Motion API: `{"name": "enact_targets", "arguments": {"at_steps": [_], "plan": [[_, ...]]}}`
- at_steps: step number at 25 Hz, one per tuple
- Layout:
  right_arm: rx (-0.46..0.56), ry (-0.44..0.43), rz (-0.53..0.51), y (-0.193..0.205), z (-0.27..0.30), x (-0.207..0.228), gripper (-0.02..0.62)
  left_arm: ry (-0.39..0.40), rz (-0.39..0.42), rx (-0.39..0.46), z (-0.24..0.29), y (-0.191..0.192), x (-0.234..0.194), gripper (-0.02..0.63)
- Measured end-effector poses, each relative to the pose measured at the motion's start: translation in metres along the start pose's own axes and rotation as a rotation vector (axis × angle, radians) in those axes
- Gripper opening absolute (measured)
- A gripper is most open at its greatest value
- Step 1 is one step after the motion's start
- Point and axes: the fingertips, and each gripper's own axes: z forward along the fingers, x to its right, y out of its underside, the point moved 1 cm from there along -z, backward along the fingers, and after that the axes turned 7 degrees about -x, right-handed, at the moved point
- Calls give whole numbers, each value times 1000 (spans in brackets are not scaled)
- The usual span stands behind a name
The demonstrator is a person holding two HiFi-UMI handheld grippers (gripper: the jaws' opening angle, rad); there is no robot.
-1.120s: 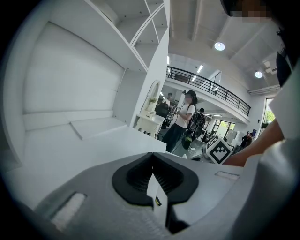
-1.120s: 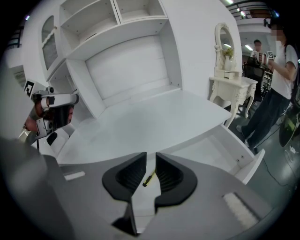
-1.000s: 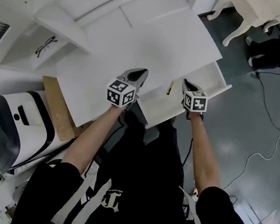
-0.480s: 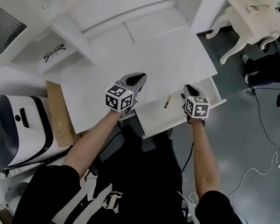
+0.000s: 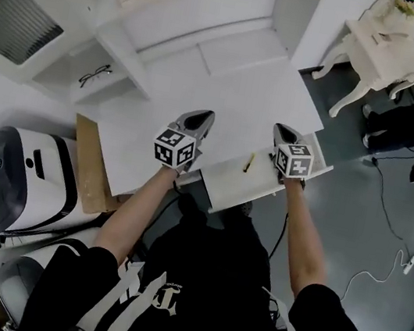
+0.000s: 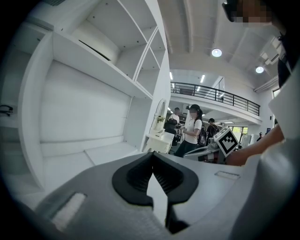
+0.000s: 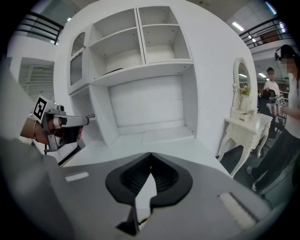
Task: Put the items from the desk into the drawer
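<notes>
A white desk (image 5: pixel 237 87) has its drawer (image 5: pixel 223 183) pulled out toward me. A thin yellow pencil (image 5: pixel 249 163) lies inside the drawer. My left gripper (image 5: pixel 203 117) hovers over the desk's front edge, left of the drawer, shut and holding nothing. My right gripper (image 5: pixel 280 131) is above the drawer's right part, just right of the pencil, also shut and empty. In the left gripper view the jaws (image 6: pixel 152 155) meet at the tip, and the right gripper's marker cube (image 6: pixel 227 140) shows at the right. The right gripper view shows closed jaws (image 7: pixel 151 155) and the left gripper (image 7: pixel 58 123) at the left.
A pair of glasses (image 5: pixel 96 75) lies on a shelf left of the desk. A cardboard panel (image 5: pixel 92 164) and a white and black machine (image 5: pixel 14 178) stand at the left. A white dressing table (image 5: pixel 374 51) and people stand at the right, and cables run across the grey floor (image 5: pixel 385 232).
The head view has shifted, so the desk sits lower in the frame. Both grippers stay shut at the desk's front, and the pencil still lies in the drawer.
</notes>
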Motion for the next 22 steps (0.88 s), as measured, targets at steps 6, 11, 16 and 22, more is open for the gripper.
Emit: {"name": "enact_targets", "arguments": {"at_steps": [6,11,16,22], "plan": [[31,-61,-71,-28,1,-10,0,-59,3,38,-13,-13,-5,5],[49,-117,-129,-47,3,-22,1,-126,-19,71,-27,-16,-10,5],[61,-174,-181,-60,3,-34,2,-182,-38,96,-40,-11,-8,5],[89,-232,-242,-69,-2,-49,2,-244,-56,128,-54,-5,-2,5]]}}
